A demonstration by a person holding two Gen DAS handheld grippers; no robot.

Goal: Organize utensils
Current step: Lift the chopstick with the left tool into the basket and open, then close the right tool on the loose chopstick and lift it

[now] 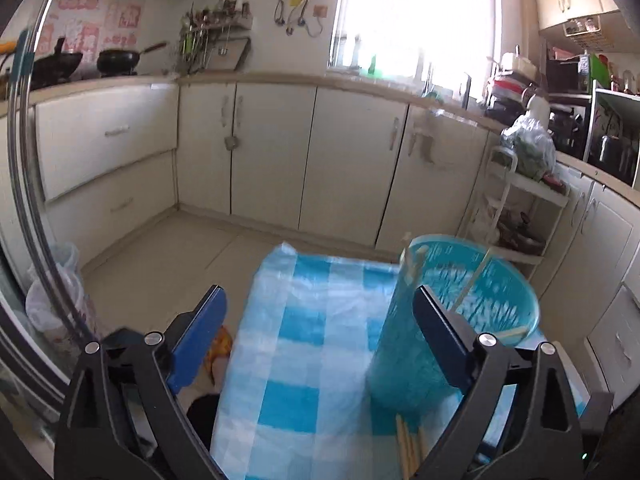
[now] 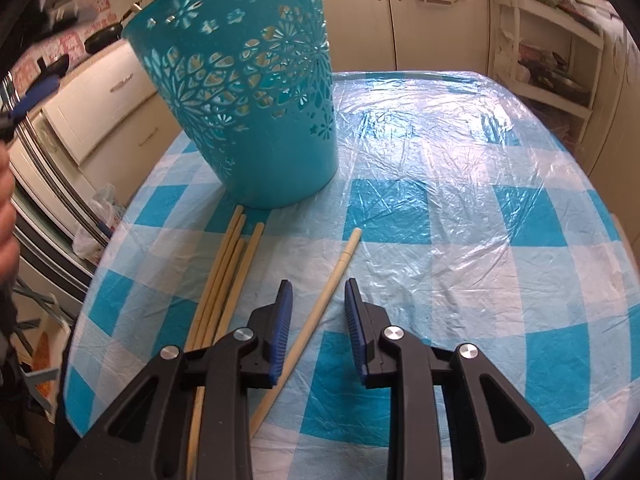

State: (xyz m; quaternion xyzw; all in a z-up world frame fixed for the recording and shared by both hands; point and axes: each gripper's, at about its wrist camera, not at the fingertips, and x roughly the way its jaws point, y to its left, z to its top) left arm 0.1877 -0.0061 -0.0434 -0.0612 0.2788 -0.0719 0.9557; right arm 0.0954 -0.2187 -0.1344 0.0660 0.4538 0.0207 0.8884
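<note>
Left gripper (image 1: 320, 316) first: fingers wide apart, nothing between them, hanging above the desk (image 1: 304, 320) with the teal basket (image 1: 460, 312) just off the right finger (image 1: 440, 328). That finger overlaps the basket wall in this view; I can't tell whether it touches. Several chopsticks already stand inside the basket (image 1: 472, 280), and a few loose ends show on the cloth near its base (image 1: 408, 440). Risk here — the basket looks light and tall, and in the right wrist view it appears tilted, though that may be fisheye; a sideways nudge from that finger could tip it and spill what's inside. Pose: gripper held level, pointing across the desk toward the cabinets, well above the cloth. Right wrist view: right gripper (image 2: 318, 304) low over the desk, fingers partly open and straddling a single pale chopstick (image 2: 320, 300), not yet clamped. The stick runs diagonally, so it sits closer to the left finger (image 2: 282, 320) — closing now may roll or pinch it off-centre and let it swing out. A bundle of chopsticks (image 2: 224, 280) lies just beside the left finger; drift that way grabs the wrong ones. Plastic-covered cloth is slick and wrinkled, so expect sliding. Basket (image 2: 248, 100) stands ahead, near the bundle's tips.
</note>
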